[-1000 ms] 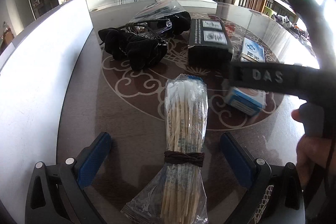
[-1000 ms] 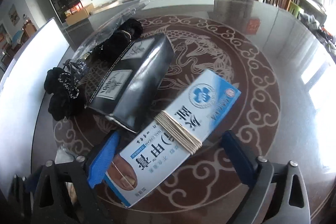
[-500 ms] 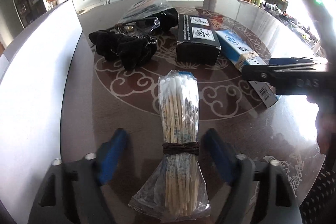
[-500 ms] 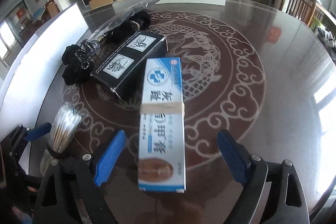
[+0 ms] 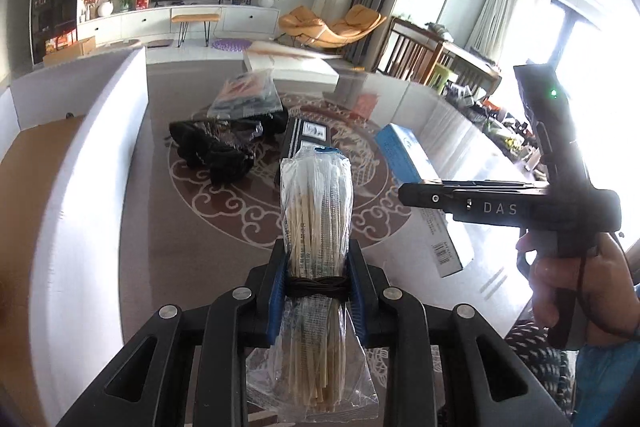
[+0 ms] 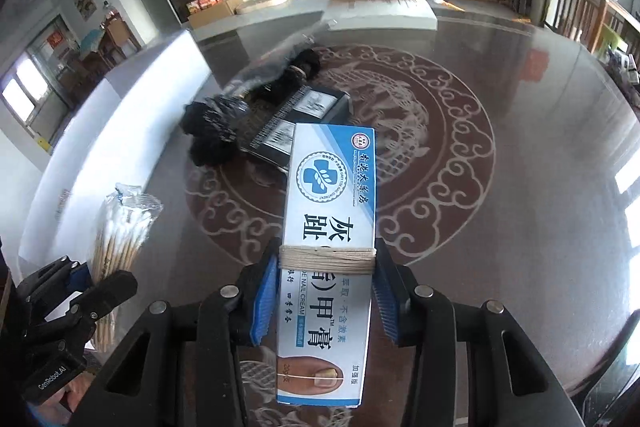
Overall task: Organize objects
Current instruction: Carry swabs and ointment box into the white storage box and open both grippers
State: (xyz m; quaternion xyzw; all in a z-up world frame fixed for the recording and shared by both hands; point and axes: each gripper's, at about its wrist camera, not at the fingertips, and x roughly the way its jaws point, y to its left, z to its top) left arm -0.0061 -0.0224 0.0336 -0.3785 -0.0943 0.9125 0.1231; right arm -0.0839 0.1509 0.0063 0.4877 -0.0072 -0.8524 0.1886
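The left gripper (image 5: pixel 316 287), its jaws just closed, clamps the bagged cotton swabs (image 5: pixel 316 223) at their dark tie, the right gripper (image 6: pixel 326 291) likewise clenches the nail cream box (image 6: pixel 330 227) (string-wrapped), both lifted above the patterned desk (image 6: pixel 500 187), black box (image 6: pixel 304 119) beyond.

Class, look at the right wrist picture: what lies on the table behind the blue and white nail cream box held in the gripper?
Behind the nail cream box lies a black box with white labels, and beyond it a black bundle. The cream box covers the black box's near corner.
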